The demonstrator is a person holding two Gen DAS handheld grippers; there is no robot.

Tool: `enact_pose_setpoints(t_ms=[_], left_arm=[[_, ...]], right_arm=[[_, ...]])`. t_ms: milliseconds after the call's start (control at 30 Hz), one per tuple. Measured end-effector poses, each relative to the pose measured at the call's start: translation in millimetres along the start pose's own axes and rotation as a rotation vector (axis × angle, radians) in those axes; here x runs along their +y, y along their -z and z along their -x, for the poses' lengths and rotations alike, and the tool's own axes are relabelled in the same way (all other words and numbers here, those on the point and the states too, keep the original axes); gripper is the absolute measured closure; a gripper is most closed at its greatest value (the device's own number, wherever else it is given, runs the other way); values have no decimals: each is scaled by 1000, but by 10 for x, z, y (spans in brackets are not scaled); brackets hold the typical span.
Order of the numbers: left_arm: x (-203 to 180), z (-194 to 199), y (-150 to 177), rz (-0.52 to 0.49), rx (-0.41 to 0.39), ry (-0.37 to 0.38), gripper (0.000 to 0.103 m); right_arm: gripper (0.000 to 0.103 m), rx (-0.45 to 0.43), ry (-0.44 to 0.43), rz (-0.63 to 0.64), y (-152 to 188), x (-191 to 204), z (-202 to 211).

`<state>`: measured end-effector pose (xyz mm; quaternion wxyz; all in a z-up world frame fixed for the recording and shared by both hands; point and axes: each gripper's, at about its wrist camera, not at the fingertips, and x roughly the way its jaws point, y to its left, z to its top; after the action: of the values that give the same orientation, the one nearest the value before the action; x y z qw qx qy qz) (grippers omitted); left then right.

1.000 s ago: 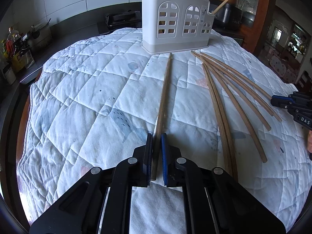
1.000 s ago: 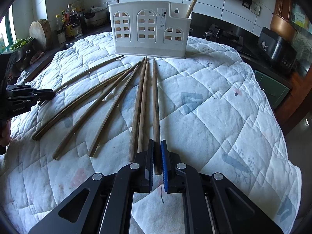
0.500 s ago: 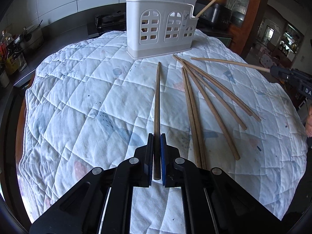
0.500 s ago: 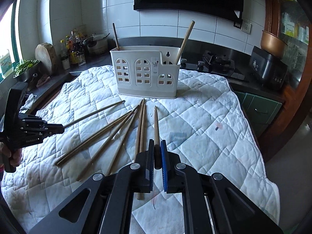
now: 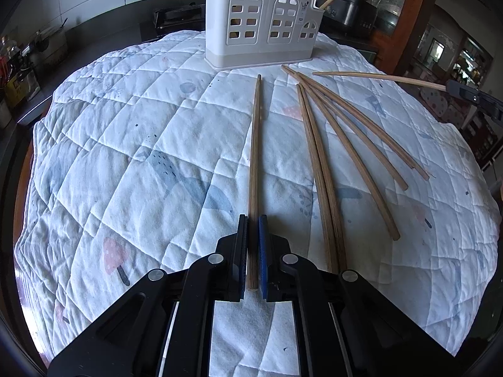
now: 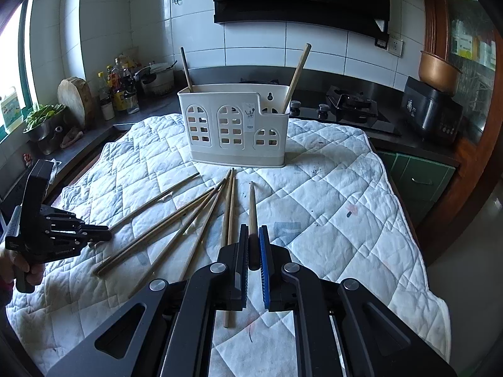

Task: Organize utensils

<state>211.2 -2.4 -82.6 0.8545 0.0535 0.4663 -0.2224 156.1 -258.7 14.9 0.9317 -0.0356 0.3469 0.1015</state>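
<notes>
My left claw [image 5: 253, 253] is clamped on the thick end of one wooden chopstick [image 5: 255, 157], which runs straight ahead across the quilted cloth [image 5: 125, 157] toward the white utensil holder [image 5: 261, 22]; whether its far tip touches the cloth I cannot tell. My right claw [image 6: 253, 251] is clamped on a second chopstick [image 6: 252, 207], held clear above the cloth and pointing toward the same holder [image 6: 234, 128]. In the left view I see that second chopstick [image 5: 377, 77] coming in from the right edge, gripped by the right claw [image 5: 471, 97]. In the right view the left claw [image 6: 94, 232] sits at the far left, a hand [image 6: 19, 267] wrapped around its handle. Five loose chopsticks [image 6: 188, 220] lie fanned on the cloth between the two claws, their thin ends gathered near the front of the holder. The holder stands upright at the far end of the cloth-covered counter, and two chopsticks lean inside it, one at each end [image 6: 297, 75]. Behind it a stove [image 6: 349, 106] sits on the dark worktop.
</notes>
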Motion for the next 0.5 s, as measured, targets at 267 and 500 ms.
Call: enact_pose_setpoints(t_ms=[267,500], left_arm=[[-24,9,39,9,-22,-17,95],[-63,41,17,-7,-25,-29,97]], right_arm=[[96,-2,-1,-2,-1,4,7],[96,-16,-2,1,-29,24,52]])
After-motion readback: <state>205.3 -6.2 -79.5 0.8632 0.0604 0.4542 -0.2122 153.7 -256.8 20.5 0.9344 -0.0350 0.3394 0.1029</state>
